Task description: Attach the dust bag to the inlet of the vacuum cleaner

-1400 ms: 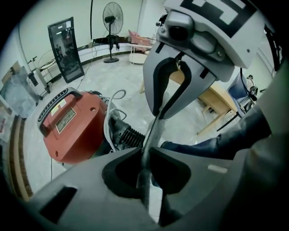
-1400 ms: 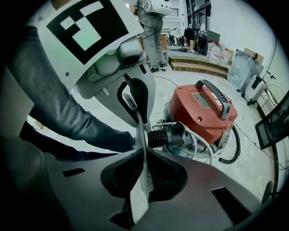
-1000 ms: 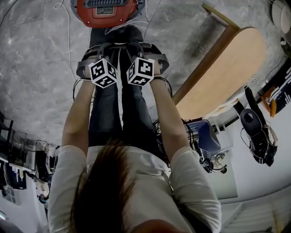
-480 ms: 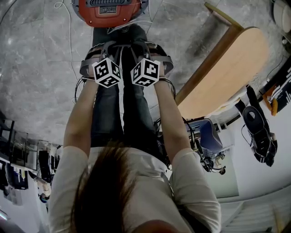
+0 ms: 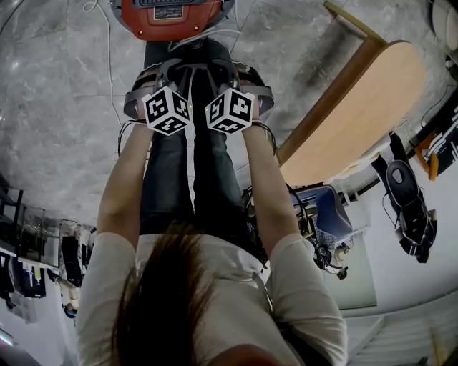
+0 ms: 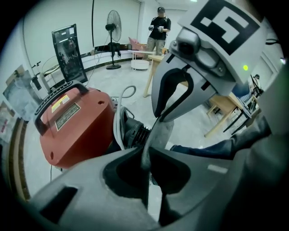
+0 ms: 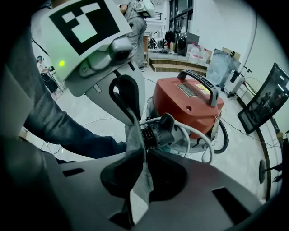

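Grey marbled floor (image 5: 64, 107), open workroom. Nearest, at frame centre, the left gripper (image 6: 145, 151) and right gripper (image 7: 145, 151) sit side by side, each nipped tight on a thin edge of the grey dust bag (image 7: 141, 184). Just beyond is the black ribbed inlet (image 7: 158, 131) of the red vacuum cleaner (image 5: 168, 14), at top of frame. Risk: the thin cloth slips from either pinch, or the mouth seats skewed if one side leads.
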{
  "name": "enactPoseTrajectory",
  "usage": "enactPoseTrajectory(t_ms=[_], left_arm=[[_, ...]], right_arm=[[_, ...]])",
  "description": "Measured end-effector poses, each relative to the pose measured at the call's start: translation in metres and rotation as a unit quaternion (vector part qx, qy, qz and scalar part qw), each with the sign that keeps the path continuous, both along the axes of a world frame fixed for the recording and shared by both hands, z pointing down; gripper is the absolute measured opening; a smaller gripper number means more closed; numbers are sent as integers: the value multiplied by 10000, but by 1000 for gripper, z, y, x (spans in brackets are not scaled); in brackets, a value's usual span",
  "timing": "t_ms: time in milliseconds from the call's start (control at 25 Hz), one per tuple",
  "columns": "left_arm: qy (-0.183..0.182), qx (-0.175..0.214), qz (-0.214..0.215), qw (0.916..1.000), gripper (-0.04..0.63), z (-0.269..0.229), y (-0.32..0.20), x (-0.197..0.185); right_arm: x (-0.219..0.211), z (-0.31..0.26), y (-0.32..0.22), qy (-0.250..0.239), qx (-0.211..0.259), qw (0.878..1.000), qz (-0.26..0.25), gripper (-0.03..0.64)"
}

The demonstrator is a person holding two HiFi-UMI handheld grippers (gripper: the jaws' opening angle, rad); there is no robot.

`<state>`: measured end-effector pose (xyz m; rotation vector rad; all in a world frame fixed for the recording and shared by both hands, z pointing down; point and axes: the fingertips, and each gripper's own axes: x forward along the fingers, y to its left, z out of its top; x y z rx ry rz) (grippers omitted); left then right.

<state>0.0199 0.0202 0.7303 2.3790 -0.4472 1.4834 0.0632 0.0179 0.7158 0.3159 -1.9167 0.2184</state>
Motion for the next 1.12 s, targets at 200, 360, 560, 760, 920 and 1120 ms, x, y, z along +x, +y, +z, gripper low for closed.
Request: enactPoseTrajectory(t_ms=[200, 360, 560, 760, 920, 1120], left_arm=[[46, -85, -347, 9994, 51, 6, -4, -5], [122, -132, -563, 9983, 52, 7, -5, -5], [123, -135, -529, 9984, 54, 9, -11, -4], [138, -143, -191, 9996, 60, 11, -22, 0], [138, -85, -526, 9985, 60, 9, -18, 0], [254, 47, -1036, 9943, 60, 5, -12, -1]], right_arm=[[-4, 6, -11, 44, 29, 9999, -89, 37], [-5, 7, -19, 51, -12, 9999, -156, 40], [-3, 8, -20, -38, 75, 9997, 244, 40], [2, 10, -20, -124, 124, 9970, 756, 38], [3, 11, -21, -38, 192, 9980, 595, 40], [0, 13, -30, 19, 148, 9993, 354, 44]])
